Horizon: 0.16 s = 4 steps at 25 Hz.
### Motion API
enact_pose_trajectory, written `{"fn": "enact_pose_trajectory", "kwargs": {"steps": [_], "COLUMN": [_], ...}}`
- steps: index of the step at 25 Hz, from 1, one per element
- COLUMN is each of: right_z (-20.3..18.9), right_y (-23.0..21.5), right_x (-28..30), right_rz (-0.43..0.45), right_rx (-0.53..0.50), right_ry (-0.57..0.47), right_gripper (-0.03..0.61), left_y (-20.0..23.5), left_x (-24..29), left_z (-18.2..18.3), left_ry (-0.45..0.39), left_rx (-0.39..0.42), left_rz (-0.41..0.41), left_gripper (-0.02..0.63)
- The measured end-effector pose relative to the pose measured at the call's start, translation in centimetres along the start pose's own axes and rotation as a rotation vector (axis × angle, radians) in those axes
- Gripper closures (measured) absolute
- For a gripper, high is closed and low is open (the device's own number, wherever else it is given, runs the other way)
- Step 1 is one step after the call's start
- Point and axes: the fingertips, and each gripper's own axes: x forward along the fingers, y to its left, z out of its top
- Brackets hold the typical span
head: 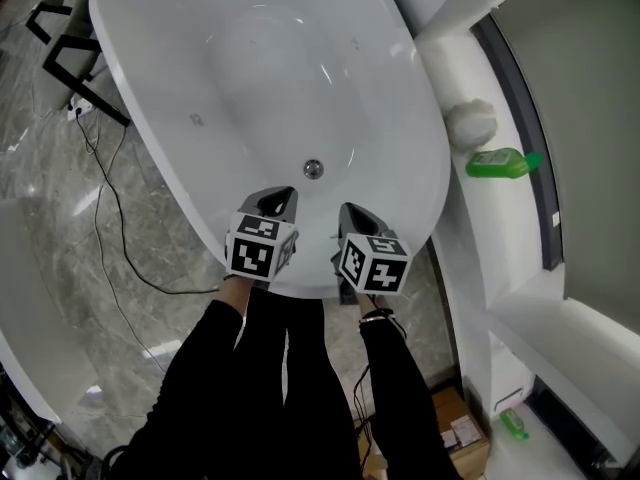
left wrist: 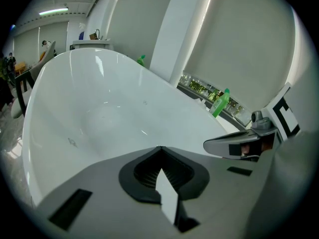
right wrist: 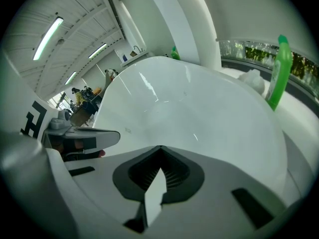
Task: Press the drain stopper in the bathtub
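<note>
The white bathtub (head: pixel 200 88) fills the middle of the head view, and its round chrome drain stopper (head: pixel 313 168) sits on the tub floor near the close end. My left gripper (head: pixel 283 197) hovers over the near rim, just below and left of the stopper, jaws shut and holding nothing. My right gripper (head: pixel 347 209) hangs beside it, below and right of the stopper, also shut and empty. Both gripper views look along the tub's inside (left wrist: pixel 99 118) (right wrist: pixel 189 113); the stopper is hidden in both.
A green bottle (head: pixel 497 163) and a white sponge ball (head: pixel 470 121) lie on the ledge right of the tub. A black stand (head: pixel 70 58) and a cable (head: pixel 110 198) are on the marble floor at left. A cardboard box (head: pixel 455 428) sits at lower right.
</note>
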Motion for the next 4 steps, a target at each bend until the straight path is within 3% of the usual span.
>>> {"fn": "enact_pose_trajectory", "kwargs": {"steps": [4], "right_z": [0.04], "right_y": [-0.14], "right_x": [-0.19], "right_rz": [-0.004], "right_rx": [-0.002], "right_ry": [-0.008], "right_gripper": [0.58], "left_y": [0.13], "left_x": [-0.25], "left_z": [0.01], "left_ry": [-0.01], "left_rx": [-0.001], "left_rz": [0.002], "left_gripper": [0.609]}}
